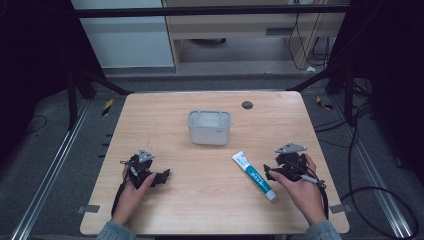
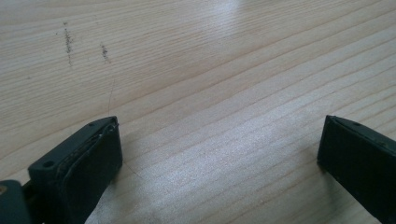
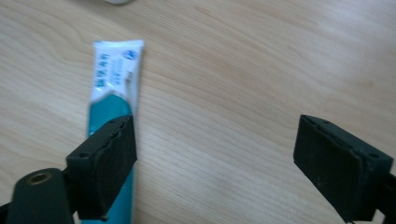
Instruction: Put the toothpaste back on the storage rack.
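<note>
the bench [image 1: 210,200] is the biggest thing here, a pale wood top with grain running across it; from the high view i see a small dark round disc [image 1: 247,105] near its far edge. in my left gripper view the same wood shows two short dark scuff marks [image 2: 68,41] that the high view is too small to reveal.

next in size is the grey tub [image 1: 209,127], standing upright in the middle of the bench toward the far side, well apart from both of my hands. there is a small dark mark on its front wall, too small to read.

the toothpaste tube [image 1: 254,175] lies flat on the bench to the right of centre, nearer me than the tub, its white crimped end toward the tub and its cap end toward me. in my right gripper view the tube [image 3: 112,88] shows blue print and a round blue logo on the white part, with a teal body below; the writing is too blurred for me to read.

my left gripper [image 1: 150,172] rests low on the bench at the left, jaws spread wide over bare wood. my right gripper [image 1: 287,167] sits just beside the tube, jaws spread apart; the left jaw overlaps the teal body in its own view, while the right one stands over bare wood.
</note>
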`<state>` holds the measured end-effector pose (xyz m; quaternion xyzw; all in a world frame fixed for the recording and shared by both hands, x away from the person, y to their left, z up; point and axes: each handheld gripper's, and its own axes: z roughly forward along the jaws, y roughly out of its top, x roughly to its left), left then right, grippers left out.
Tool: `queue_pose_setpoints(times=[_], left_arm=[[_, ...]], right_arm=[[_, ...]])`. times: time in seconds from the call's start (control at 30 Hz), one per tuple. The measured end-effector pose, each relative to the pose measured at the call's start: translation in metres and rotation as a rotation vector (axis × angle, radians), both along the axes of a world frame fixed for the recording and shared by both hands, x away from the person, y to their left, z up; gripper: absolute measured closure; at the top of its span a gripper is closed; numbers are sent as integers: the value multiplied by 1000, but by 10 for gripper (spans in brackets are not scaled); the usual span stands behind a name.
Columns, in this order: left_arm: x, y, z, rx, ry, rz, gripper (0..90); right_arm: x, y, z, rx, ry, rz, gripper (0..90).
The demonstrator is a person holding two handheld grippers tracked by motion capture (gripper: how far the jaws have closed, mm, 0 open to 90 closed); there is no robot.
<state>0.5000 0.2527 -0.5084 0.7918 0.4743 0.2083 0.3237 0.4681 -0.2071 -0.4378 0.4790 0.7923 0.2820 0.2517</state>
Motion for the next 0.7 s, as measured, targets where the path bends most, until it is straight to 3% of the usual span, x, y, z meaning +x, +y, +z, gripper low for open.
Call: queue_pose_setpoints(times=[0.17, 0.3, 0.37, 0.43, 0.57, 0.7], left_arm=[[-1, -1, 0, -3, 0, 2, 0], [-1, -1, 0, -3, 0, 0, 0], [-1, -1, 0, -3, 0, -1, 0], [-1, -1, 0, -3, 0, -1, 0], [-1, -1, 0, -3, 0, -1, 0], [-1, -1, 0, -5, -1, 0, 0]], right_arm=[[0, 16, 20, -56, -1, 60, 286], [4, 24, 29, -50, -2, 73, 318], [10, 29, 28, -57, 51, 89, 330], [11, 30, 27, -55, 60, 88, 330], [20, 38, 23, -27, 125, 98, 367], [30, 47, 20, -52, 159, 124, 361]])
